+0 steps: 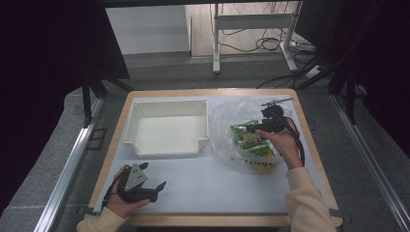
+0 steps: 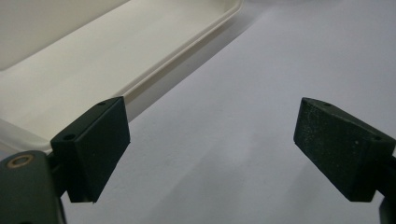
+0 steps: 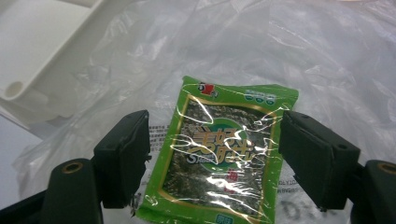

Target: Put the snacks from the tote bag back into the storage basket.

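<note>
A green seaweed snack packet [image 3: 219, 154] lies inside a crumpled clear plastic bag [image 3: 327, 70] on the right of the table, with the film glinting over it. My right gripper [image 3: 215, 140] is open, one jaw on each side of the packet; I cannot tell if the pads touch the film. From the high view, the right gripper [image 1: 251, 129] reaches into the bag [image 1: 227, 116] over the green packet [image 1: 246, 137]. My left gripper [image 1: 158, 189] rests low near the table's front left, open with nothing in it. Its jaws [image 2: 212, 126] hover over bare white table.
A white, empty plastic tray [image 1: 167, 128] sits at the middle left of the table, its wall [image 2: 154, 70] just ahead of the left gripper. Another yellow-green packet [image 1: 263, 155] lies in the bag nearer the front. The wooden table edge [image 1: 212, 220] runs along the front.
</note>
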Demonstrator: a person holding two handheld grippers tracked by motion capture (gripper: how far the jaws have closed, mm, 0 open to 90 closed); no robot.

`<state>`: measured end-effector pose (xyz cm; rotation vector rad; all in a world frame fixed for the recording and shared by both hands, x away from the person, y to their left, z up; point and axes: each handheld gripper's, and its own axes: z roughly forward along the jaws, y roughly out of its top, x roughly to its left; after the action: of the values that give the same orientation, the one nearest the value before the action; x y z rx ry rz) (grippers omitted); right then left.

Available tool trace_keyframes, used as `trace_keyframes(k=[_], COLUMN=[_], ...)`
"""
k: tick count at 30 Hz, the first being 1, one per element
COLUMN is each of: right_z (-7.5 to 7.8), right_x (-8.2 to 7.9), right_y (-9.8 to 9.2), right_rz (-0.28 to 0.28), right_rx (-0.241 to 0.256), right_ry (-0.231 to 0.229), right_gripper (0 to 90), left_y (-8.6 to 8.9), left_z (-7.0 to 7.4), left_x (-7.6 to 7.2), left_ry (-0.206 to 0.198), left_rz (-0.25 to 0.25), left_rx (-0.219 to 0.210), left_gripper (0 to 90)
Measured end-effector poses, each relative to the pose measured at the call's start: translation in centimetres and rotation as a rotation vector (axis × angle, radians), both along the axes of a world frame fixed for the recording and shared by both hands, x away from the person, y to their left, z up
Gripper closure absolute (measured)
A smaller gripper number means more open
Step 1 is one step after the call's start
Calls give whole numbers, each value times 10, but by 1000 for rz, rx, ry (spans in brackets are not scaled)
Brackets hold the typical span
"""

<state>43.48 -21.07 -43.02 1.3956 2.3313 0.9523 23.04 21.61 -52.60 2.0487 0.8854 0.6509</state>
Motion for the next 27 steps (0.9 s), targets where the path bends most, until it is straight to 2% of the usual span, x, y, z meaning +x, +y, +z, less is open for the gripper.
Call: trace_keyframes(k=[3,7,15,18,27], right_z=[-1,-4,-27,-31,-39], right_x=[5,16,38,42,47], right_y=[-1,-4,-10,-12,-18], right_rz=[18,-5,-44,-50,-64], right_rx=[-9,-16,-35,-34,-48], right_ry=[9,48,139,152,197], right_gripper=[257,287,330,371,439], left_y=[-1,-3,-4,-3,-3], left_z=[2,2,2,2,1], left_x=[-2,-2,-3,-3,-3], left_ry=[-7,-6,-3,-5,-2], left_rz=[-6,-13,-8,-3,-3], left_rx=[-4,2,-3,-15,-5], left_gripper=[106,105,105,105,105])
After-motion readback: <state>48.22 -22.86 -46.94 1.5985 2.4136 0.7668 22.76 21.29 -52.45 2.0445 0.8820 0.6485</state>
